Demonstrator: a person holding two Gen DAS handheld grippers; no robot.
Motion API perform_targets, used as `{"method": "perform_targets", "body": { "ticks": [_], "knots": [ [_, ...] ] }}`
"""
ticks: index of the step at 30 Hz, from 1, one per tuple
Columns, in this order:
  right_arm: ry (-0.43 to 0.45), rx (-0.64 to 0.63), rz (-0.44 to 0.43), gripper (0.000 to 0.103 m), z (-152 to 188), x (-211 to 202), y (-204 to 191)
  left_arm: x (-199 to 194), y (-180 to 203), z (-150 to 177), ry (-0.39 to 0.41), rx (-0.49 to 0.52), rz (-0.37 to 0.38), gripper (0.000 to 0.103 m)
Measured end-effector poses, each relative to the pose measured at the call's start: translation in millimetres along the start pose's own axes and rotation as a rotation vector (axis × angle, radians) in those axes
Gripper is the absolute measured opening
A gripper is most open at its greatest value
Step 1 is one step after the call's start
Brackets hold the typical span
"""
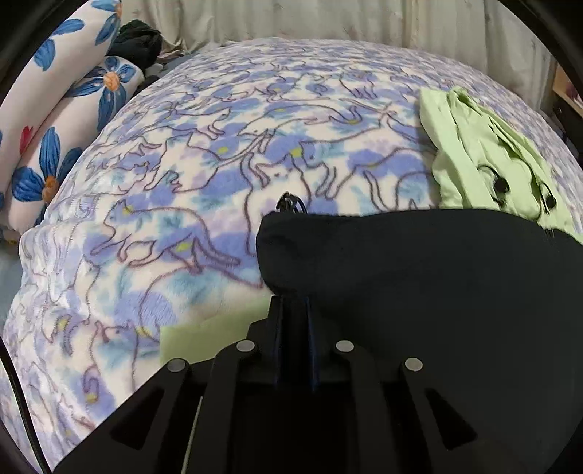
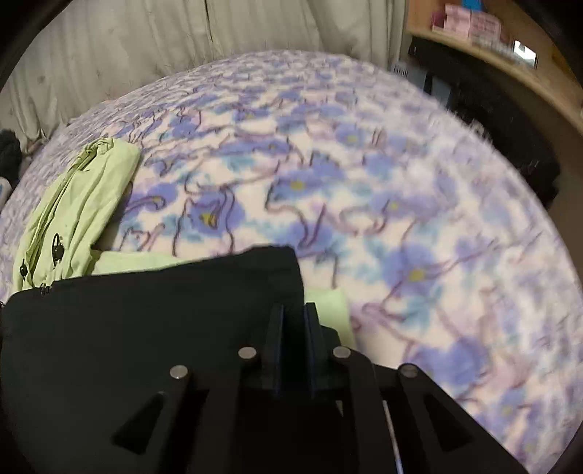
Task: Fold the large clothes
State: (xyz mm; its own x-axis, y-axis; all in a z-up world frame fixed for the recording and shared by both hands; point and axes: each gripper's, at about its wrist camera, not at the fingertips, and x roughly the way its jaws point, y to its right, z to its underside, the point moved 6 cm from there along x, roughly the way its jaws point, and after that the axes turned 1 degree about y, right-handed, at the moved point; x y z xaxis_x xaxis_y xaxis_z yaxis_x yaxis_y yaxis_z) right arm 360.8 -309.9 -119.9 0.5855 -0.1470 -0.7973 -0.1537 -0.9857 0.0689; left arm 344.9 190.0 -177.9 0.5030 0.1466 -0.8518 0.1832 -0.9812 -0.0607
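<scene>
A black garment (image 1: 419, 277) lies across the near part of the bed, with a zipper pull (image 1: 289, 203) at its far left corner. My left gripper (image 1: 291, 297) is shut on that garment's left edge, its fingertips hidden under the fabric. In the right wrist view my right gripper (image 2: 293, 308) is shut on the right corner of the same black garment (image 2: 164, 313). Light green fabric (image 2: 328, 302) shows flat beneath the black cloth. A crumpled light green jacket (image 1: 484, 156) with black toggles lies just beyond it.
The bed is covered by a fleece blanket (image 1: 226, 175) printed with blue flowers and cat outlines. Floral pillows (image 1: 62, 120) and a dark bundle (image 1: 140, 40) sit at the far left. A pale curtain (image 2: 164, 32) hangs behind, and a wooden shelf (image 2: 492, 40) stands at the right.
</scene>
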Motion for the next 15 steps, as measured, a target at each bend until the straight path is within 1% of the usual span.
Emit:
{"method": "perform_targets", "body": {
  "ticks": [2,3,4,5,6,7,8,9,11,13,15],
  "knots": [
    [0.038,-0.012,-0.042,0.019,-15,-18,-12,-9,-2,-3,-0.012,-0.004,0.005,0.016],
    [0.046,-0.015,-0.067,0.035,-21,-23,-18,-17,-3,-8,-0.002,-0.021,0.018,0.02],
    [0.056,-0.019,-0.106,0.055,-29,-29,-29,-25,-3,-14,0.016,-0.041,0.033,0.029],
    [0.07,-0.032,-0.151,0.062,-38,-35,-44,-33,-3,-21,0.034,-0.057,0.048,0.034],
    [0.078,-0.044,-0.172,0.067,-45,-37,-54,-38,0,-31,0.048,-0.07,0.063,0.048],
    [0.081,-0.06,-0.198,0.067,-53,-37,-68,-41,3,-40,0.056,-0.074,0.074,0.057],
    [0.074,-0.078,-0.238,0.067,-63,-34,-88,-42,9,-52,0.064,-0.075,0.088,0.058],
    [0.066,-0.083,-0.259,0.067,-69,-30,-102,-40,17,-63,0.066,-0.071,0.097,0.058],
    [0.031,-0.087,-0.317,0.067,-87,-13,-132,-33,36,-86,0.065,-0.054,0.109,0.058],
    [-0.014,-0.083,-0.348,0.067,-101,8,-155,-20,60,-109,0.052,-0.037,0.136,0.058],
    [-0.054,-0.071,-0.355,0.067,-113,32,-173,-3,79,-126,0.025,-0.022,0.155,0.058]
  ]
}}
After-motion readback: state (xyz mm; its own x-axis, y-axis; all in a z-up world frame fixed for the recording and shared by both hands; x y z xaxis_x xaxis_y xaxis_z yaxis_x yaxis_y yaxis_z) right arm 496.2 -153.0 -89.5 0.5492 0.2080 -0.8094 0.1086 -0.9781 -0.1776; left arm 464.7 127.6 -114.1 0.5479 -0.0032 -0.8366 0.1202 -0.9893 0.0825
